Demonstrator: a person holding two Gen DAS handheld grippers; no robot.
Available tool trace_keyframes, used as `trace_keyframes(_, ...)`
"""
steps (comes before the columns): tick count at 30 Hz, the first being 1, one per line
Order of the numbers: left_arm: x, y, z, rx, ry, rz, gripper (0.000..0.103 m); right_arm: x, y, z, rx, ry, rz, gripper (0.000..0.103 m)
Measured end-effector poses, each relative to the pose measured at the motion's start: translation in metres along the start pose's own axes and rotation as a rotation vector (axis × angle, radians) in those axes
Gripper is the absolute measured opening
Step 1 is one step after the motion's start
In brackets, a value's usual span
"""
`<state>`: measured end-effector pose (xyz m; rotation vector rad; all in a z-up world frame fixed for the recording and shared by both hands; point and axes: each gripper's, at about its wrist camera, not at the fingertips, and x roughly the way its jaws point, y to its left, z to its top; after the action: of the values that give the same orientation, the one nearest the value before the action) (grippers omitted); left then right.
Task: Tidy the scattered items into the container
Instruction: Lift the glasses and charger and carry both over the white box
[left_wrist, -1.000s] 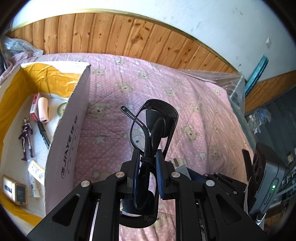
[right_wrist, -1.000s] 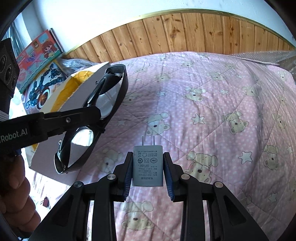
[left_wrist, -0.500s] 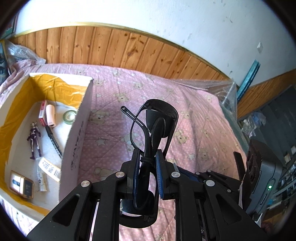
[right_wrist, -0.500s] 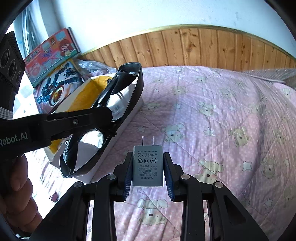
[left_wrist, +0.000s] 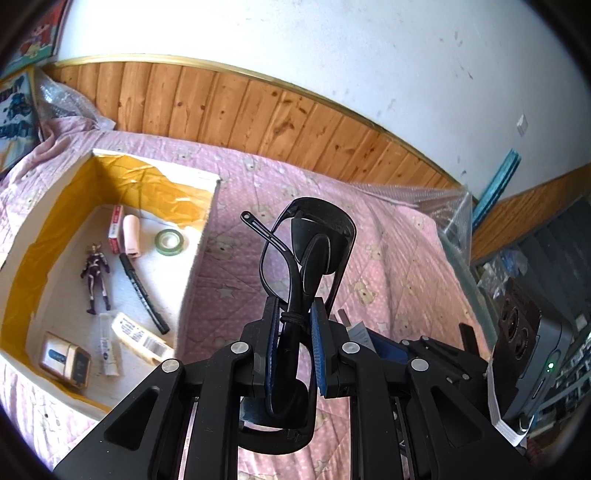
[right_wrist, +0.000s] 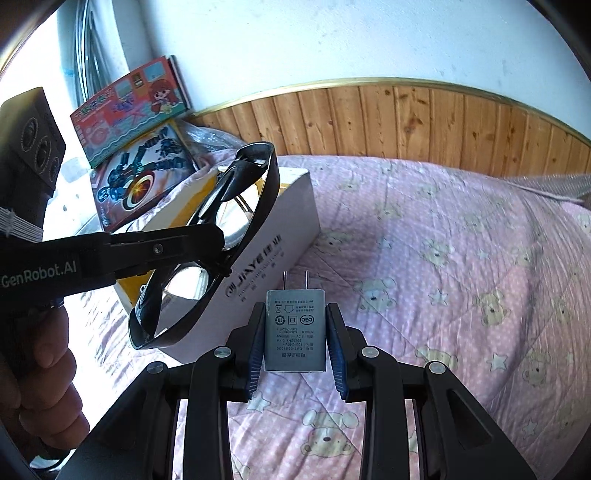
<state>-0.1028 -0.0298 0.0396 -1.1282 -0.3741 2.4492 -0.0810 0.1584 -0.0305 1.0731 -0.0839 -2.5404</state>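
— Over the pink bear quilt (right_wrist: 461, 258), what is each hand carrying?

— Left gripper (left_wrist: 294, 325) has its jaws pinched on the folded sunglasses (left_wrist: 306, 258), gripped at the bridge so the lenses stick up clear of the fingers. Right gripper (right_wrist: 295, 332) has its jaws clamped on the flat sides of the grey charger (right_wrist: 295, 328), prongs pointing forward.

— Where's the container?

— White cardboard box (left_wrist: 195, 266), open-topped, lying on the quilt to the left of both. A toy figure (left_wrist: 96, 275), pen (left_wrist: 142, 291) and tape roll (left_wrist: 170, 242) lie inside. Both loads hang beside it, not over it; I'd guess they go in next.
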Motion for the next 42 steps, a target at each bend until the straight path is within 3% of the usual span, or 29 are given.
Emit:
trace_keyframes(17, -0.035, 0.051, 0.018, -0.078, -0.068, 0.023, 0.017, 0.001, 0.049, 0.044, -0.139, -0.037, 0.059, 0.033)
trace_keyframes(27, -0.05, 0.094, 0.029, -0.096, -0.089, 0.107, 0.017, 0.015, 0.078, 0.068, -0.228, -0.037, 0.09, 0.033)
trace_keyframes(42, -0.045, 0.159, 0.039, -0.088, -0.007, 0.251, 0.017, 0.058, 0.097, 0.094, -0.342, 0.025, 0.129, 0.033)
